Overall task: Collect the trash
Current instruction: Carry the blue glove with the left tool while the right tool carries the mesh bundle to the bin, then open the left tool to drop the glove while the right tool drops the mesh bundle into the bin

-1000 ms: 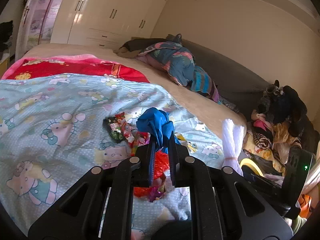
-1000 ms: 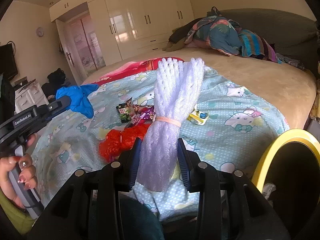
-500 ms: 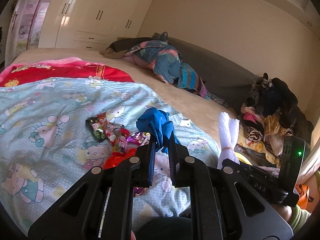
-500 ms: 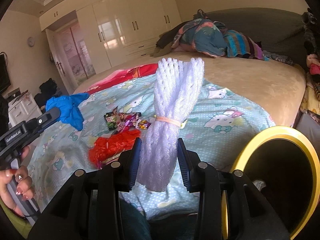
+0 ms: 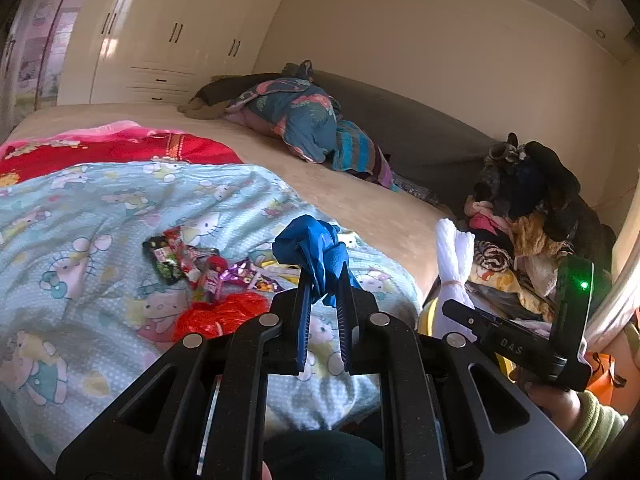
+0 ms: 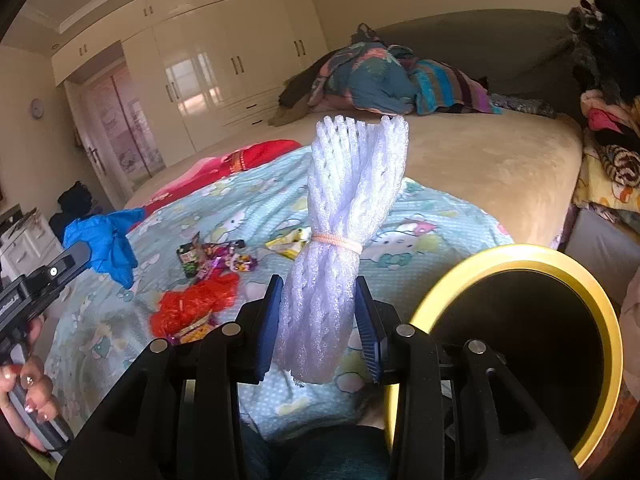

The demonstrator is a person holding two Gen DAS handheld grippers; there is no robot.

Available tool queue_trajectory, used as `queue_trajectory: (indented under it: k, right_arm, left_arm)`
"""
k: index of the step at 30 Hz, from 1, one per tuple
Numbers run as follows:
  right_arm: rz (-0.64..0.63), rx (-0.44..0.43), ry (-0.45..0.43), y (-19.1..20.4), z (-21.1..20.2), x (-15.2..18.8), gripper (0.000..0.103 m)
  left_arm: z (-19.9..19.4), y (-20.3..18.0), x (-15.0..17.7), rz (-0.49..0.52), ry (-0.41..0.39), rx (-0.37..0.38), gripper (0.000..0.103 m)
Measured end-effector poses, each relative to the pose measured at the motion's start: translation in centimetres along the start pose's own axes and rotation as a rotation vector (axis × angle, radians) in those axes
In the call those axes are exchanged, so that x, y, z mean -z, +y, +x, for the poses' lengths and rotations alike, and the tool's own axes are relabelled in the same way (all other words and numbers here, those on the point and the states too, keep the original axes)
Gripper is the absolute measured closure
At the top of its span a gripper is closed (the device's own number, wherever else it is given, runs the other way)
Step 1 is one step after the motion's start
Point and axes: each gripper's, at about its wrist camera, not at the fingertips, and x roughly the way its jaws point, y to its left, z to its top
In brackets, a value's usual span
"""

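My left gripper (image 5: 323, 280) is shut on a crumpled blue glove (image 5: 314, 246), held above the bed's front edge; it also shows in the right wrist view (image 6: 105, 240). My right gripper (image 6: 318, 292) is shut on a white foam net bundle (image 6: 344, 216) tied with an orange band, upright beside a yellow-rimmed black bin (image 6: 528, 332). The bundle also shows in the left wrist view (image 5: 452, 264). On the blue cartoon quilt (image 5: 80, 248) lie snack wrappers (image 5: 192, 260), a red plastic bag (image 5: 220, 314) and a yellow wrapper (image 6: 290, 242).
A red blanket (image 5: 120, 148) lies at the quilt's far side. Bundled bedding (image 5: 308, 124) sits at the head of the bed. A heap of clothes (image 5: 528, 216) is piled to the right. White wardrobes (image 6: 224, 64) stand behind.
Both grippers have drawn back from the bed and swung right, each still gripping its item. The yellow-rimmed bin now fills more of the right wrist view.
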Motion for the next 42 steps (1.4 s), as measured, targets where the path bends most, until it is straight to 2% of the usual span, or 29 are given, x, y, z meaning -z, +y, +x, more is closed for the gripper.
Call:
queue_trajectory:
  k: [15, 25, 34, 42]
  right_arm:
    - [0.099, 0.129, -0.003, -5.2, -0.7, 0.2, 0.069]
    - [0.149, 0.16, 0.035, -7.9, 0.0, 1.3, 0.069]
    - [0.22, 0.223, 0.063, -11.8, -0.2, 2.1, 0.069]
    - [0.235, 0.241, 0.109, -12.6, 1.0, 3.8, 0.069]
  left_arm:
    - [1.5, -4.0, 1.3, 0.066, 0.04, 0.071, 0.095]
    - [2.7, -6.9, 2.2, 0.125, 0.065, 0.116, 0.095]
    - [4.9, -10.0, 3.3, 0.178, 0.112, 0.165, 0.095]
    - [6.7, -13.1, 4.3, 0.244, 0.144, 0.195, 0.095]
